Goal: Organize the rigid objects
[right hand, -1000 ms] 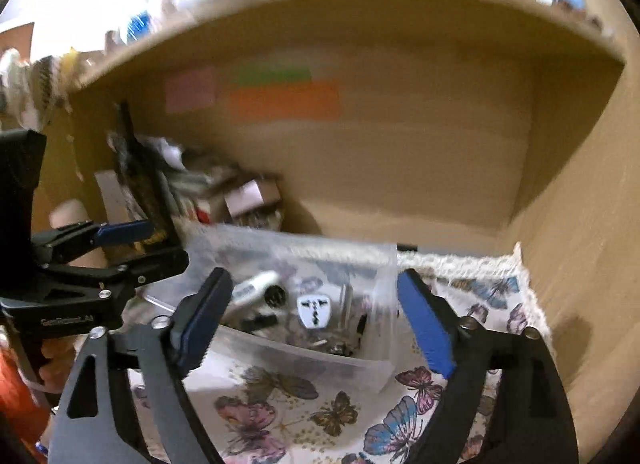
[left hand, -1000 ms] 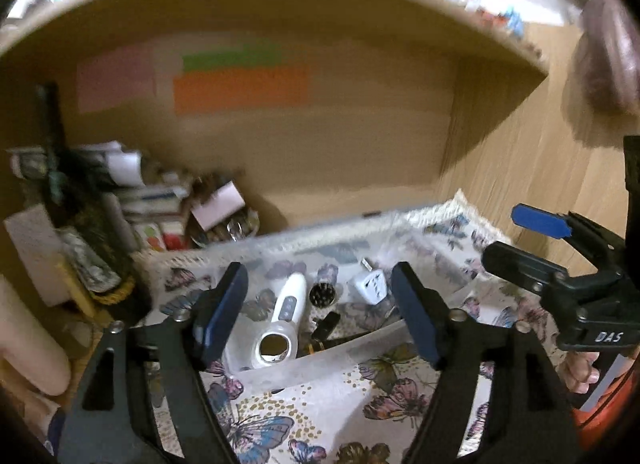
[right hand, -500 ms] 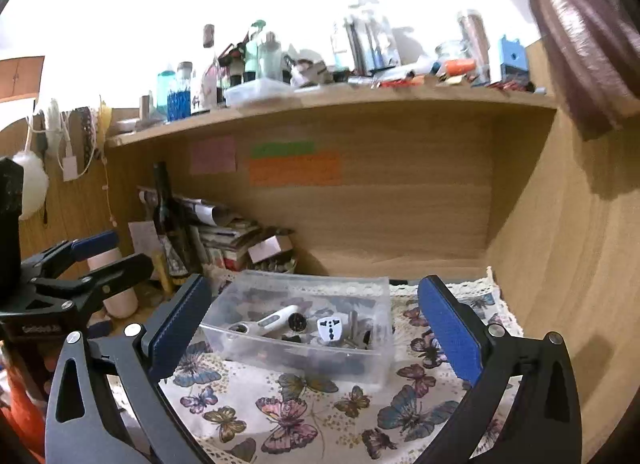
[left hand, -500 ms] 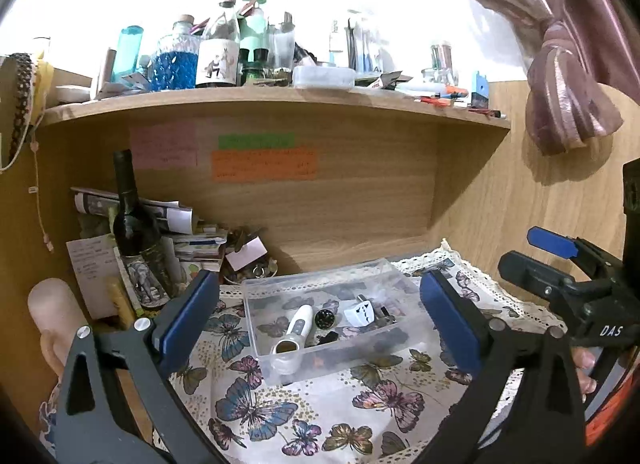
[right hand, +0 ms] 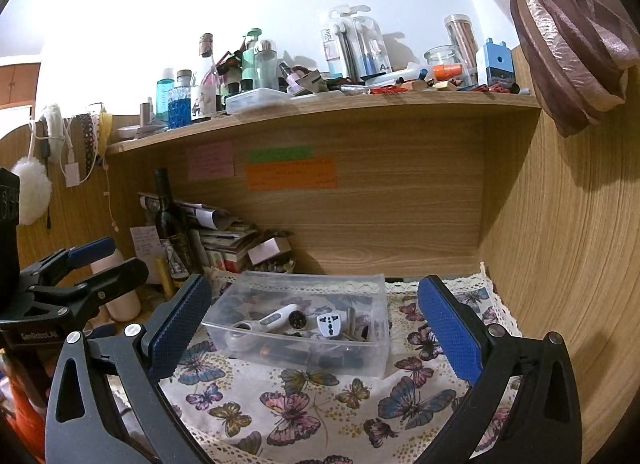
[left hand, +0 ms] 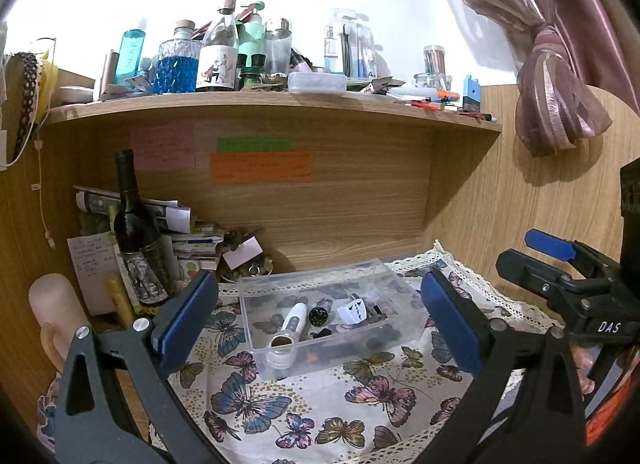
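A clear plastic bin (left hand: 362, 338) (right hand: 256, 334) is seated on the butterfly-print cloth (left hand: 304, 404) (right hand: 304, 404) under the wooden shelf (left hand: 280, 110) (right hand: 360, 112). Inside the bin, a white handheld device (left hand: 294, 318) (right hand: 276, 318) is laid toward the left, a white travel adapter (left hand: 354, 311) (right hand: 329, 324) toward the right, and a round black part (left hand: 319, 317) (right hand: 297, 320) between the two. Further small dark items are seen along the bin's front wall; their identity cannot be determined.

The left gripper (left hand: 316, 320) is held in front of the bin with its jaws spread wide and nothing between the blue pads (left hand: 188, 316). The right gripper (right hand: 312, 324) is likewise held in front of the bin, jaws spread wide, nothing gripped. Neither gripper is in contact with the bin.

Left of the bin, a dark wine bottle (left hand: 134, 232) (right hand: 170, 224) is stood upright against a pile of papers (left hand: 180, 232) (right hand: 224, 232). Behind and above the bin, coloured notes (left hand: 262, 166) (right hand: 292, 172) are fixed to the back panel.
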The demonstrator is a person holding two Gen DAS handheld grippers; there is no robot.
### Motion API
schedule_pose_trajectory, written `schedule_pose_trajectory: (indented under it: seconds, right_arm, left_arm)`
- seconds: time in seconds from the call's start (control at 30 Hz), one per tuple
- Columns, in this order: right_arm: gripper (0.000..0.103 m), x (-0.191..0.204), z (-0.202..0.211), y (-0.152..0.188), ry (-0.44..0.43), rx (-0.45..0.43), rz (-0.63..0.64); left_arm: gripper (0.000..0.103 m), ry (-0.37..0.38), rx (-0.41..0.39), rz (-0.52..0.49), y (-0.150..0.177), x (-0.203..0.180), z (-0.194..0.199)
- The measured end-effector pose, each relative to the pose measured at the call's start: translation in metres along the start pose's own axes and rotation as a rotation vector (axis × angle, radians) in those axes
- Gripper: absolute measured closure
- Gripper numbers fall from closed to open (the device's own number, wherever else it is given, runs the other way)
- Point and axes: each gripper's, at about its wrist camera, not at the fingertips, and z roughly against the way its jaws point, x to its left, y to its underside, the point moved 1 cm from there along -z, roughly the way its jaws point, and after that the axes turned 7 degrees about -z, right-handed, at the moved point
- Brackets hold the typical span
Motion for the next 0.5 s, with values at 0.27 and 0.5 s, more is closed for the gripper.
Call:
schedule_pose_trajectory:
  seconds: [0.27,0.5]
  right_arm:
    - [0.0,0.0005,0.0002,-0.0003,0.001,-0.001,0.0]
    - [0.0,0.0011,0.0003,-0.001,-0.003,0.001,0.004]
  left_arm:
    - [0.0,0.01,0.006,0.009,-0.0002,0.0011,-0.0032]
    - [0.0,0.008,0.006,0.007,-0.0005,-0.0008,-0.0036]
